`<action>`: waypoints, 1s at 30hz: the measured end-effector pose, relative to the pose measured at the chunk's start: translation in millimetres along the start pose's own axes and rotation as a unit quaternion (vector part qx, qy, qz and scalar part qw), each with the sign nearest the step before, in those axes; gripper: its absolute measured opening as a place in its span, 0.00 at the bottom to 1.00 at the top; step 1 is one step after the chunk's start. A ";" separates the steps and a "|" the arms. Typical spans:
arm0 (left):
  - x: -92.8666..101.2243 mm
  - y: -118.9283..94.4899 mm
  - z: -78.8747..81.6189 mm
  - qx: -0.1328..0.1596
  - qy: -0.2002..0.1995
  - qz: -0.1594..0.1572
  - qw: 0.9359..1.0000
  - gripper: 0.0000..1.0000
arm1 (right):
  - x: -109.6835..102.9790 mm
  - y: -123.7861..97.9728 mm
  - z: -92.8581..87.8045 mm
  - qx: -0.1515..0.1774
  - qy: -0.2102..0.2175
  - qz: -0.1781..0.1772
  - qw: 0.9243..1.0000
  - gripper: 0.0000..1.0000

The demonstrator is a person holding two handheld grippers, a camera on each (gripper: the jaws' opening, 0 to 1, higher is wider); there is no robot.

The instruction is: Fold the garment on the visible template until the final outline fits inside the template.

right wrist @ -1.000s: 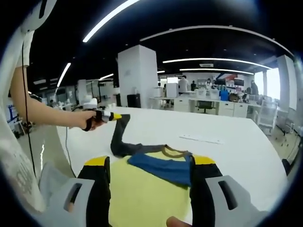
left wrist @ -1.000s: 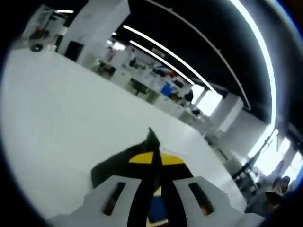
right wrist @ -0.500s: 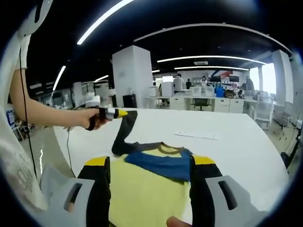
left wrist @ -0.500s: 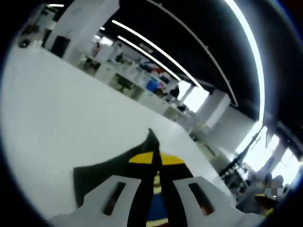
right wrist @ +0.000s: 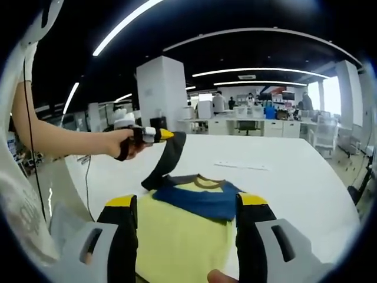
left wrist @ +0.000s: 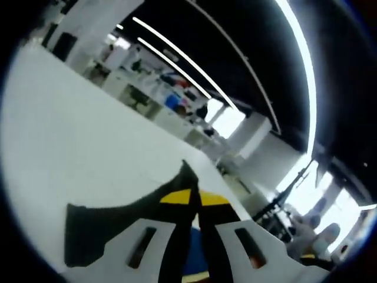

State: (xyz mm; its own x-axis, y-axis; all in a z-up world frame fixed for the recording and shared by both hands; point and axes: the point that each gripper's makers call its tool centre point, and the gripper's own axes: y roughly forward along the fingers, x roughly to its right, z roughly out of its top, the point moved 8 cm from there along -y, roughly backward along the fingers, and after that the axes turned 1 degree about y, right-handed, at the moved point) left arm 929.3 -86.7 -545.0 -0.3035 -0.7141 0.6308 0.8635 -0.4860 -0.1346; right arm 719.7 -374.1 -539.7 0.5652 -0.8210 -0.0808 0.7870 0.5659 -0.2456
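A yellow shirt [right wrist: 177, 236] with a blue panel [right wrist: 197, 200] folded over near its collar lies on the white table [right wrist: 283, 183]. One dark sleeve [right wrist: 165, 165] is lifted off the table at the shirt's left. My left gripper [right wrist: 160, 135], held by a hand, is shut on the end of that sleeve. In the left gripper view the yellow-tipped left gripper [left wrist: 194, 197] pinches the dark sleeve [left wrist: 100, 227], which hangs away to the left. My right gripper [right wrist: 187, 203] stands open above the yellow front, one jaw on each side of it.
A thin white strip [right wrist: 238, 165] lies on the table beyond the shirt. A person's bare arm [right wrist: 65, 141] and white top reach in from the left. Desks, a white pillar [right wrist: 162, 94] and people stand far behind the table.
The left gripper has raised the dark sleeve higher and carried it to the right, toward the shirt's collar. The right gripper has stayed open over the yellow front.
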 end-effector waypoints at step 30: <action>33.4 59.8 -115.4 -0.111 0.041 -0.027 0.993 0.00 | 12.3 -14.7 -10.6 -0.012 0.014 -0.015 1.000 0.66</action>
State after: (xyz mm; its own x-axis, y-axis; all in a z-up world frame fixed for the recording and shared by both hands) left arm 924.3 -197.8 -620.2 -0.3869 -0.7180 0.5786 0.7372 -0.6177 -0.2737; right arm 712.5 -393.3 -547.2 0.5339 -0.8397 -0.0995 0.7972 0.5391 -0.2719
